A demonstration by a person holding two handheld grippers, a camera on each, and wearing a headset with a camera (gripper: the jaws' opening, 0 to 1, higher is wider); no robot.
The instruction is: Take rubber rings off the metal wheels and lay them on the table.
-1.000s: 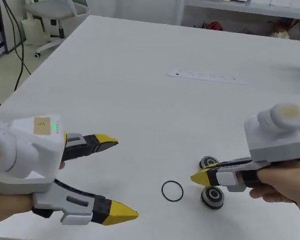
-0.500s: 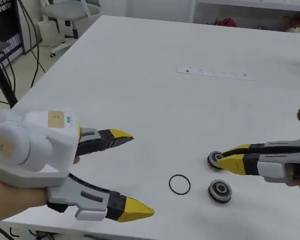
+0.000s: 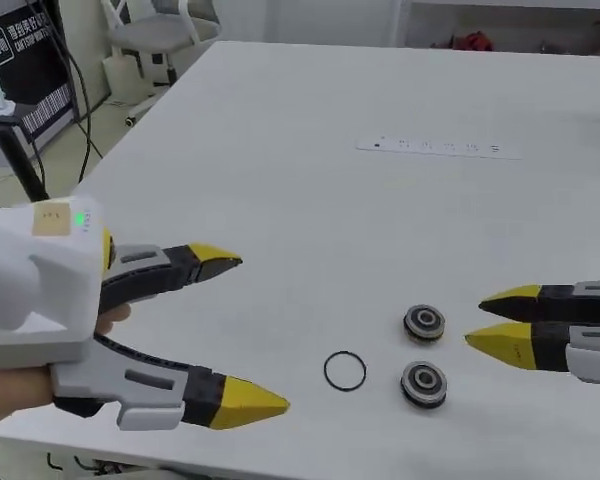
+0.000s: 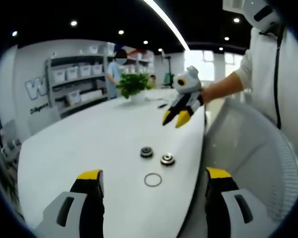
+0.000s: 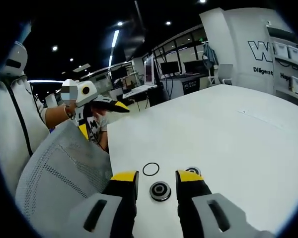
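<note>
Two small metal wheels lie near the table's front edge, one farther (image 3: 424, 322) and one nearer (image 3: 423, 384). A loose black rubber ring (image 3: 345, 371) lies flat on the table to their left. My right gripper (image 3: 488, 320) hovers just right of the wheels, open a little, with nothing between its fingers. In the right gripper view the nearer wheel (image 5: 160, 191) sits between the jaws, with the ring (image 5: 150, 169) beyond. My left gripper (image 3: 245, 332) stands wide open left of the ring, holding nothing. The left gripper view has the ring (image 4: 152, 179) and a wheel (image 4: 167, 159) ahead.
A white power strip (image 3: 440, 148) lies far back on the white table (image 3: 280, 150). An office chair (image 3: 160, 30) and cables stand off the table's left side. The table's front edge runs just below the left gripper.
My right gripper has drawn back to the right, away from the wheels, and its jaws have parted a little. The left gripper stays wide open.
</note>
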